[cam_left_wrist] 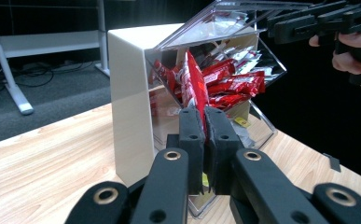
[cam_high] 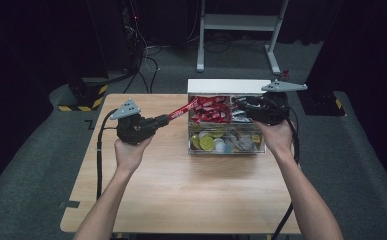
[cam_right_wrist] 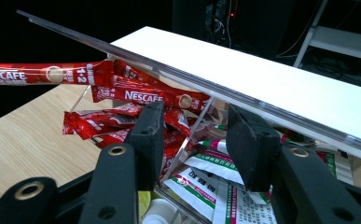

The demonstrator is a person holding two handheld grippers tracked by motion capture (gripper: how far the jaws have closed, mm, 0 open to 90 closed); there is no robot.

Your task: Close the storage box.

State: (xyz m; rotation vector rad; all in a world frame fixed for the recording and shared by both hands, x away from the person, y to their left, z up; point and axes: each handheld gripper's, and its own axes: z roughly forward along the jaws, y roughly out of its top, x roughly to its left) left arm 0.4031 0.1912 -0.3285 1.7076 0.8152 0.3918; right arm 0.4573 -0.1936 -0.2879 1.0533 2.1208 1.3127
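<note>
High view is showing the left tongs (cam_high: pixel 168 119) sitting over the worktop (cam_high: pixel 181 195) just left of the clear box (cam_high: pixel 253 148), clamped together on the near end of a red coffee stick (cam_high: pixel 183 109). The stick is reaching up and to the right from the tongs, with its far end at the upper left compartment of the box, where more red sticks (cam_high: pixel 211 110) are lying in a heap. In the left gripper view the left tongs (cam_left_wrist: pixel 205 140) are pinching the stick (cam_left_wrist: pixel 194 84) edge-on, so it is standing as a thin red blade in front of the heap. In the right gripper view the stick (cam_right_wrist: pixel 43 73) is running level at the left, a long narrow red sachet with white brand lettering, a small picture of a cup and a crimped end. It is looking light and flat, with a glossy, probably slippery wrapper and loose powder inside, so it is likely bending rather than staying stiff; gripping it near one sealed end, across its flat faces, is probably the safest hold, and squeezing hard is risking a burst seam. Farther right, the right tongs (cam_high: pixel 241 106) are reaching over the box top and holding up the clear lid (cam_right_wrist: pixel 178 74). In the right gripper view the jaws are standing apart with the lid's edge above them, and whether they are pinching it I cannot tell. Below the lid, green and white sachets (cam_right_wrist: pixel 215 179) are lying in the right compartment.
</note>
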